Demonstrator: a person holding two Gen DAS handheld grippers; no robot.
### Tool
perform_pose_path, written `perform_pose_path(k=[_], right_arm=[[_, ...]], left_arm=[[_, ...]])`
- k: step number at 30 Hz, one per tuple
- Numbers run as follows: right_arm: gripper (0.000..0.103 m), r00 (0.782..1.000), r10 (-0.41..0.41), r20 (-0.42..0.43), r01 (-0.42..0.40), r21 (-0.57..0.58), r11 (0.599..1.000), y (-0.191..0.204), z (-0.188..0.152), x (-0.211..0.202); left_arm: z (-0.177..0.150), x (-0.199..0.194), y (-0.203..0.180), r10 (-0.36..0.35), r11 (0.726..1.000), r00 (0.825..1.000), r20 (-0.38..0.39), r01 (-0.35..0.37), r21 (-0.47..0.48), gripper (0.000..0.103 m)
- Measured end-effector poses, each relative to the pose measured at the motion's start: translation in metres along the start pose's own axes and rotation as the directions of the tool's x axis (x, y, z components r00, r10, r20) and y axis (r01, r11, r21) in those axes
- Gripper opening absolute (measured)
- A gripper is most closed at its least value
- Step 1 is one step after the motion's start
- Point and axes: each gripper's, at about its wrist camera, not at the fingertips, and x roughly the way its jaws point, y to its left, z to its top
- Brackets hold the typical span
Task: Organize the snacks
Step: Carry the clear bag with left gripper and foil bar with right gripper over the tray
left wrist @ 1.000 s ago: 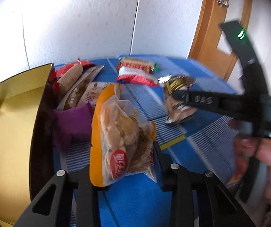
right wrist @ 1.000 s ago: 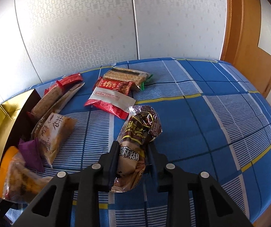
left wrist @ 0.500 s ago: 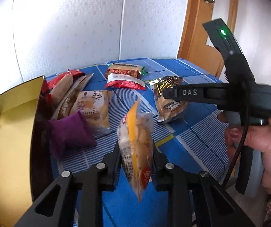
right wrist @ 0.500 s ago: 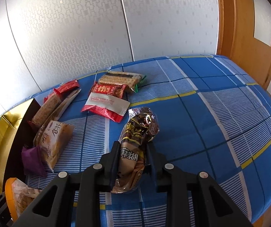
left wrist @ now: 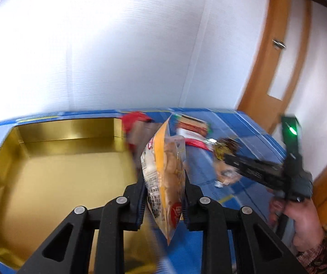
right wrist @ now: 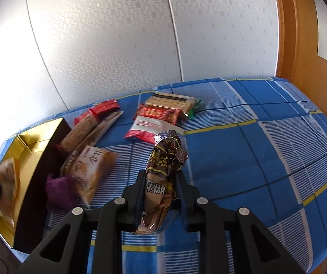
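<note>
Left wrist view, my tally: L gripper (left wrist: 163, 196) clenched orange biscuit bag (left wrist: 163, 178) beside empty gold box (left wrist: 56, 175). R gripper (right wrist: 161, 189) clamped brown snack pack (right wrist: 163, 178) over blue cloth (right wrist: 243, 159). Nothing boxed; approx six pkts left, incl. purple pouch (right wrist: 58, 188).

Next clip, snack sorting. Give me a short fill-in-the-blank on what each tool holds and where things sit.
1. The left tool is shut on a clear snack bag with an ____ edge.
2. The right tool is shut on a shiny ____ packet.
3. The open box is ____ inside.
4. The purple pouch lies on the blue checked cloth right beside the ____.

Missing words: orange; brown; gold; box
</note>
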Motion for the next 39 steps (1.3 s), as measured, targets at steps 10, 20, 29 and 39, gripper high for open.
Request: perform_pose_path(k=[10,20,29,39], right_arm=[[0.025,0.993,0.071,0.091,-0.065,-0.066,0.996,0.038,0.0,-0.014],[0.025,0.984,0.121,0.127,-0.11,-0.094,0.99,0.071,-0.004,-0.027],[0.025,0.975,0.192,0.11,-0.171,-0.175,0.97,0.113,0.006,-0.04],[0.025,0.956,0.294,-0.008,-0.285,-0.271,0.919,0.184,0.018,-0.029]], left_arm=[[0.016,0.009,0.121,0.189,0.969,0.97,-0.156,-0.21,-0.133,0.026],[0.024,0.044,0.204,0.239,0.926,0.919,-0.313,-0.312,-0.21,0.027],[0.04,0.06,0.224,0.229,0.932,0.92,-0.317,-0.301,-0.201,0.068],[0.045,0.011,0.225,0.295,0.925,0.94,-0.171,-0.326,-0.196,0.08]])
